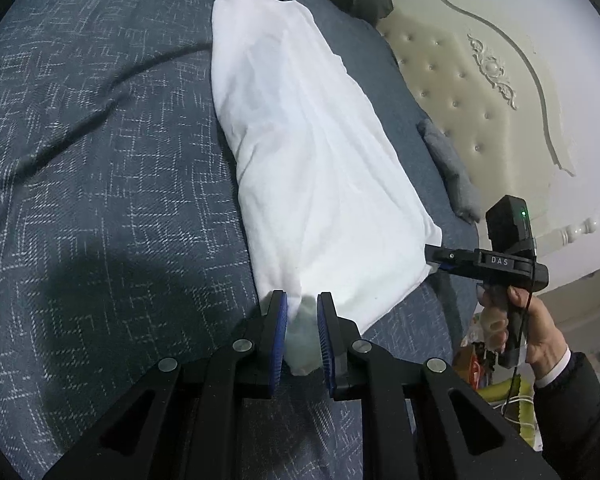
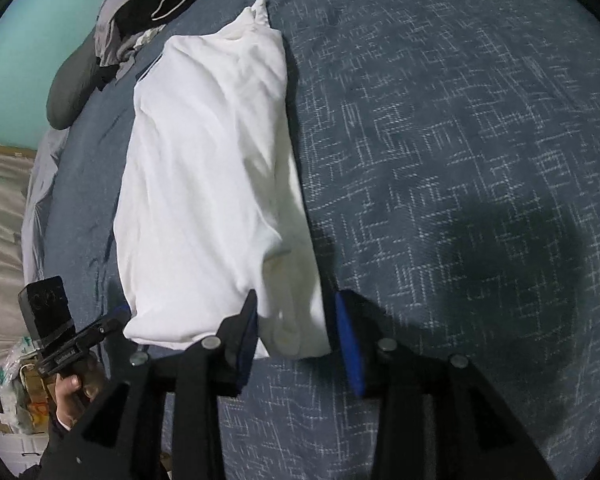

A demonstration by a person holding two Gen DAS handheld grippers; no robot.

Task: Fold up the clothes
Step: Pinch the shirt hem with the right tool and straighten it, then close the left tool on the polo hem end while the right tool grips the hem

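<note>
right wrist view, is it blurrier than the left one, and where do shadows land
Right wrist view: slightly smeared, the blue patterned bedspread soft, a dark shadow at right. Left wrist view: sharper, the folded white garment crisp, a shadow at lower left. Both bow strongly at the edges.

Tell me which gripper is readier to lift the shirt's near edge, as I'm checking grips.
Probably left: the left gripper already pinches a shirt corner. The right gripper straddles the other corner, jaws apart.
</note>
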